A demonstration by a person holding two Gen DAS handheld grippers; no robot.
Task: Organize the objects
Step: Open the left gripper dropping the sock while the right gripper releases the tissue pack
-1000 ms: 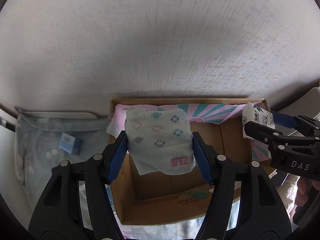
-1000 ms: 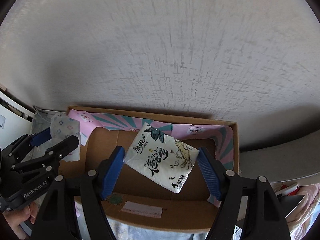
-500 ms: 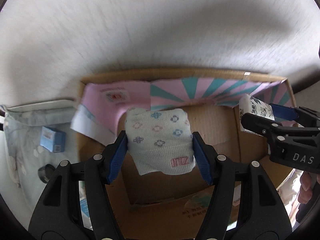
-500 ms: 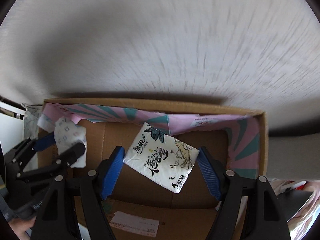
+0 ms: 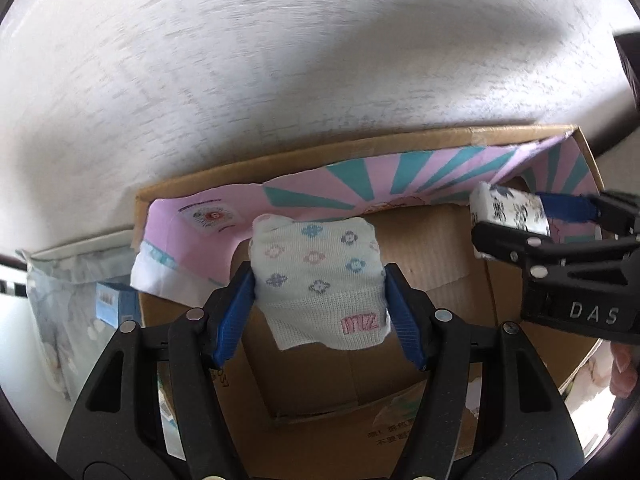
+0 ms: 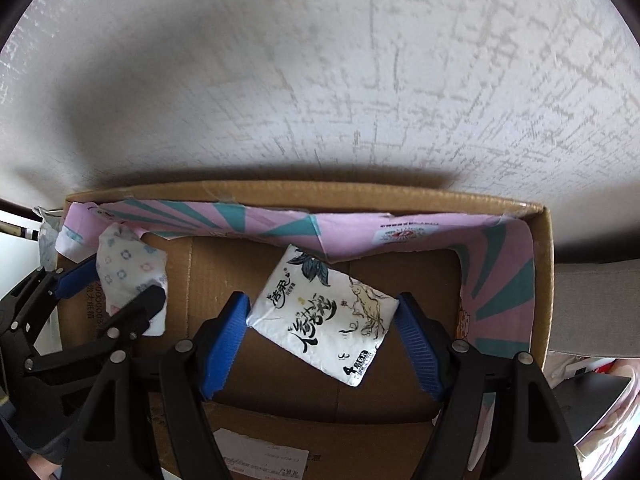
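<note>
My left gripper [image 5: 320, 312] is clamped on the sock [image 5: 320, 280], one blue finger [image 5: 236, 320] pressed to each side of the folded knit (pastel flower print, pink label at its lower edge). The sock hangs betw. the fingers above the open box [image 5: 440, 256], over its brown floor. My right gripper [image 6: 320, 332] is closed on the tissue pack [image 6: 324, 312], held tilted, corners against the blue fingers [image 6: 416, 344], also over the box floor. A pink/teal striped liner [image 6: 280, 224] runs along the far wall of the box beyond both sets of fingers and down the side to the right of the right fingers. From the right wrist, the left gripper w/ sock sits left of my fingers, inside the box. Left of the left fingers, outside the box, a small blue carton [image 5: 110, 304] lies on pale cloth [image 5: 60, 300]. A textured white wall [image 6: 320, 80] rises behind.
</note>
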